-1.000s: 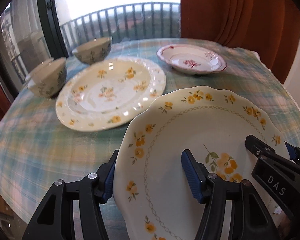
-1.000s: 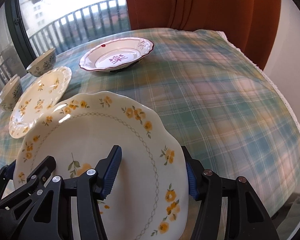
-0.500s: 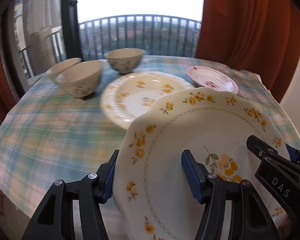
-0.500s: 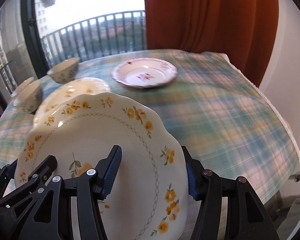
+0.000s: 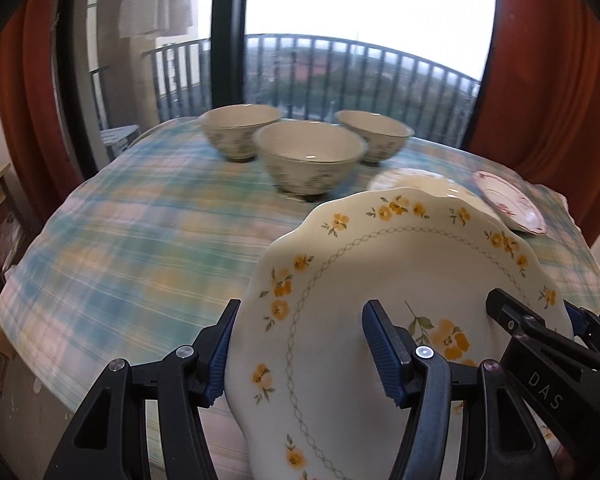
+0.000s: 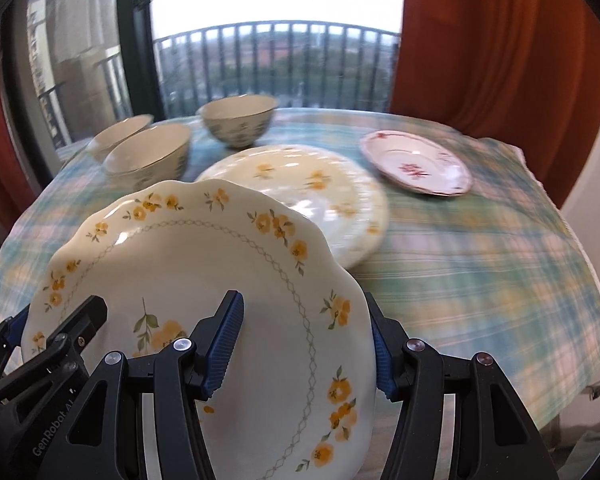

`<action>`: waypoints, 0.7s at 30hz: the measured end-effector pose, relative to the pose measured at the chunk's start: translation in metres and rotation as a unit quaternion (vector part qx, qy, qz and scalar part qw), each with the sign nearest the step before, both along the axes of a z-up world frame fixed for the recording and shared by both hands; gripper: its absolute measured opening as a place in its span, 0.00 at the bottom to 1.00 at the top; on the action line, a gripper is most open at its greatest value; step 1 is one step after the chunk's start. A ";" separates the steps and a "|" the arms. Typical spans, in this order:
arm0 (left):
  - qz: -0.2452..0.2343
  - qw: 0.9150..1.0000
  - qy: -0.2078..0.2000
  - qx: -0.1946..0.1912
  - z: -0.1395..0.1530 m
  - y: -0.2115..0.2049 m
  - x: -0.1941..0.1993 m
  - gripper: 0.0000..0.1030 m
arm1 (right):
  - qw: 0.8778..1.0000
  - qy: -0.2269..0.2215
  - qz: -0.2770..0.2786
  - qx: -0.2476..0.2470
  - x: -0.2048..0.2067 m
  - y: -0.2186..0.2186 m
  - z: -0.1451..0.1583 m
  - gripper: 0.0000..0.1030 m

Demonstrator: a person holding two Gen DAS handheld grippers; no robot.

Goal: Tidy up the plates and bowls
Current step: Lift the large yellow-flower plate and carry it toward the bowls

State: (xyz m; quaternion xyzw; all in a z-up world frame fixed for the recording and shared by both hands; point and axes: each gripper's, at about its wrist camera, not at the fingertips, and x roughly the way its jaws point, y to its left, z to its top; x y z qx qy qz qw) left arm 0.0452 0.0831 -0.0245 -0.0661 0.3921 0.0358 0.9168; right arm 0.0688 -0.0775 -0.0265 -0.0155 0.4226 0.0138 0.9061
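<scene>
Plaid tablecloth [image 5: 148,240], rust curtains [image 6: 500,60], balcony railing [image 5: 340,76].

The scalloped plate [image 5: 400,320] I carry runs off the bottom edge in both of my views, so its near rim is cut away. It covers most of the second yellow-flowered plate [image 5: 416,182] in my left view; only a far sliver shows. The pink-patterned dish [image 5: 508,204] is smeared there, its motif unreadable. My right tongs [image 5: 540,320] enter the left view only partly, the rest beyond the frame. The checked cloth on the worktop [image 6: 480,272] is blurred. The farthest bowl [image 6: 118,136] is half hidden behind its neighbour [image 6: 148,160] in my right view.
</scene>
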 end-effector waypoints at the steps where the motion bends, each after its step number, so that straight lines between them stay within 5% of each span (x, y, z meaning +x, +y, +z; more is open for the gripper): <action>1: 0.003 1.000 0.003 0.000 -0.002 0.004 0.001 0.60 | 1.000 0.003 0.005 -0.002 0.003 0.009 -0.002 0.59; 13: 0.037 0.998 0.051 -0.008 -0.031 0.068 0.029 0.60 | 0.998 0.056 0.040 -0.006 0.036 0.073 -0.033 0.59; 21: 0.035 0.997 0.061 -0.007 -0.044 0.074 0.037 0.60 | 0.996 0.074 0.043 -0.011 0.048 0.088 -0.045 0.59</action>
